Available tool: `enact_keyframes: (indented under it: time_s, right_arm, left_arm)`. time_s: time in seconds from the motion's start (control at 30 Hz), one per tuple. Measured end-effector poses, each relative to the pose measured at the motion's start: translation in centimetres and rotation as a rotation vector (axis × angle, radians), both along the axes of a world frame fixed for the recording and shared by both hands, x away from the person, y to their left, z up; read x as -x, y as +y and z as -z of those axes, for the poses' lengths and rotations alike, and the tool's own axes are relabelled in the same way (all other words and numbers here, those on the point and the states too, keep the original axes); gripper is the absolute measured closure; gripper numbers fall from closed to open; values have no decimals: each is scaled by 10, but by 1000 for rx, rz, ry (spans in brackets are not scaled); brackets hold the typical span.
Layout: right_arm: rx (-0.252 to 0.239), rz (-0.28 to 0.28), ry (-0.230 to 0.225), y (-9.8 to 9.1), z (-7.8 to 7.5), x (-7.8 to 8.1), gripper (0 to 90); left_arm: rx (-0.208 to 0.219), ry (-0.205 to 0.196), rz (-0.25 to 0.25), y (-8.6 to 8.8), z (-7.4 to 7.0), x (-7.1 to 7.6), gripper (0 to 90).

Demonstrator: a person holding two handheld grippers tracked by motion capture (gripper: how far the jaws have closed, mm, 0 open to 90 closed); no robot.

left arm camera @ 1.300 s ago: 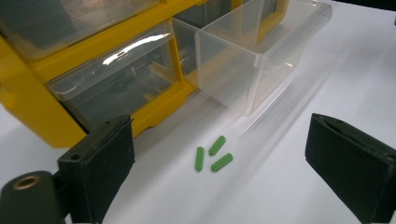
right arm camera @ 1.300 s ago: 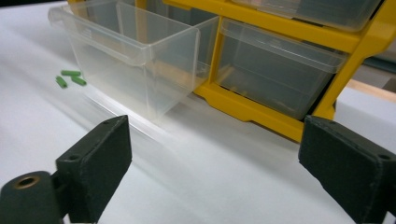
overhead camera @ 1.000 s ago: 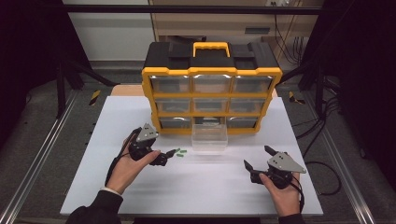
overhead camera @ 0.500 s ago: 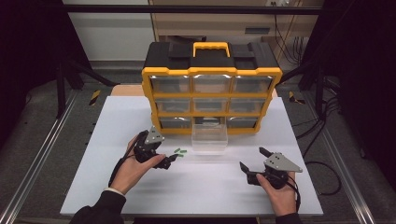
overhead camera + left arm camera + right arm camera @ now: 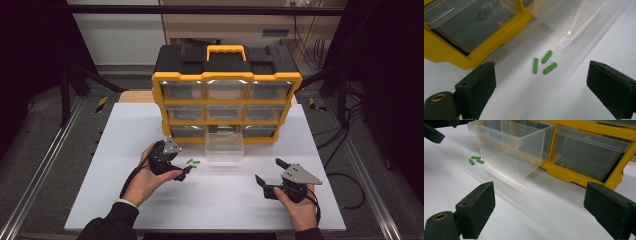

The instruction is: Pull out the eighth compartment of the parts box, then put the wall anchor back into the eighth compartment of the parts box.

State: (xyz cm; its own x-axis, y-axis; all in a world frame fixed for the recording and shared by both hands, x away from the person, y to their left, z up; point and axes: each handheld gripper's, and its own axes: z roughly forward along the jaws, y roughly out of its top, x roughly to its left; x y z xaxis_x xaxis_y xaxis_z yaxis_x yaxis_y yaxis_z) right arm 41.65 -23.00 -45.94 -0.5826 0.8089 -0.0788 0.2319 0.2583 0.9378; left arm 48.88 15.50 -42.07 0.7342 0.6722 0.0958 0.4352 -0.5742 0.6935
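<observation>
- The white surface [image 5: 150, 125] carries a yellow and black plastic drawer cabinet [image 5: 226, 95] at its far side.
- A clear plastic drawer [image 5: 224, 148] sits pulled out in front of the cabinet's bottom row.
- The left gripper [image 5: 183, 175] hovers with jaws wide apart, just short of the pegs.
- The right gripper [image 5: 269, 176], jaws also spread, holds nothing, well apart from them.
- Three small green plastic pegs [image 5: 544, 64] lie on the surface, just left of the drawer, ahead of the left gripper between its jaws.

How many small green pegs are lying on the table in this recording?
3. All lie together on the white table ahead of the left gripper, beside the clear drawer: one leftmost, one nearest the drawer, one below it. None looks hidden.
</observation>
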Motion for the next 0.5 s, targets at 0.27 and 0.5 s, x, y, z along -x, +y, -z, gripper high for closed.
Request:
enact_keyframes:
  time_s: [0.27, 0.5]
  right_arm:
    - [4, 9, -3, -3, 1, 1, 102]
    - [-2, 17, 13, -3, 3, -2, 102]
  left_arm:
    - [-15, 43, -3, -7, 7, -5, 95]
    - [-8, 81, -15, -15, 14, -15, 141]
